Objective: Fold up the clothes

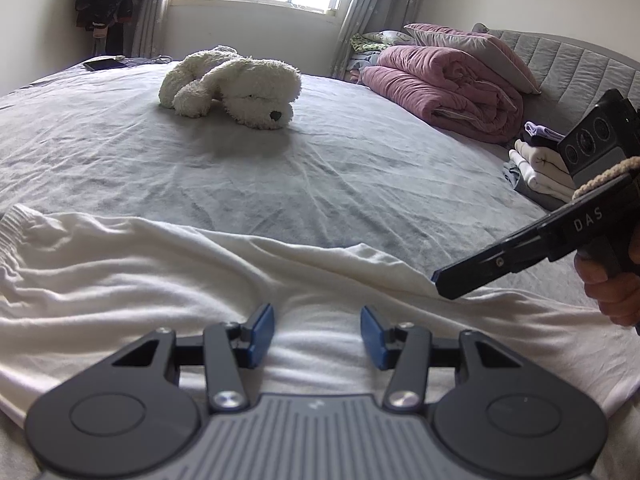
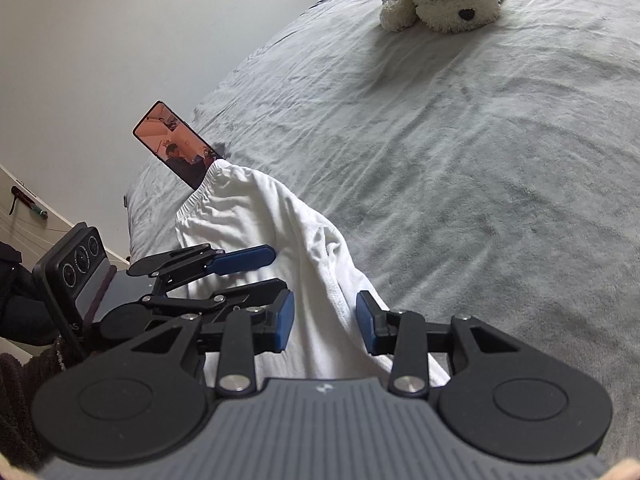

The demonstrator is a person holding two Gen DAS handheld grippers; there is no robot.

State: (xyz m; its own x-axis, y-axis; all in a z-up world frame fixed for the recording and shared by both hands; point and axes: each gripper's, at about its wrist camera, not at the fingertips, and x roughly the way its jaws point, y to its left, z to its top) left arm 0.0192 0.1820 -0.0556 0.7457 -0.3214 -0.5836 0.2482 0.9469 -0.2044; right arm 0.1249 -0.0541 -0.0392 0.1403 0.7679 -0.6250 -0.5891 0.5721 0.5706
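- The left gripper (image 1: 318, 334) has its blue pads (image 1: 262, 334) spread wide, with nothing between them. It sits low over the middle of the white garment (image 1: 160, 280); whether the pads rest on the cloth or hang just above it, I cannot tell.
- The right gripper (image 2: 325, 326) is likewise released, its pads parted to either side of a raised ridge of the same garment, gripping nothing. In the left wrist view it enters from 3 o'clock, its tip just at the garment's far edge.
- Each gripper is held by a person; only part of a hand (image 1: 612, 284) shows, at 4 o'clock in the left wrist view.
- The garment lies across the near side of the grey bed sheet (image 1: 320, 168), stretched roughly from 9 to 3 o'clock in the left view, rumpled, with an elastic hem (image 2: 200, 192) at its far left end. It is not in a neat flat fold.
- My judgement: this fits either lining up for a grasp on a fold edge or having just let go after a fold. The frames do not settle which, so I name no next move beyond noting that any grasp would need a pinch on an edge or ridge, not the flat middle.
- Further out: a stack of folded clothes (image 1: 540, 168) at 3 o'clock, a pink quilt (image 1: 448, 84) at 2, a plush dog (image 1: 240, 88) near 12, and a phone (image 2: 176, 144) propped beside the hem.
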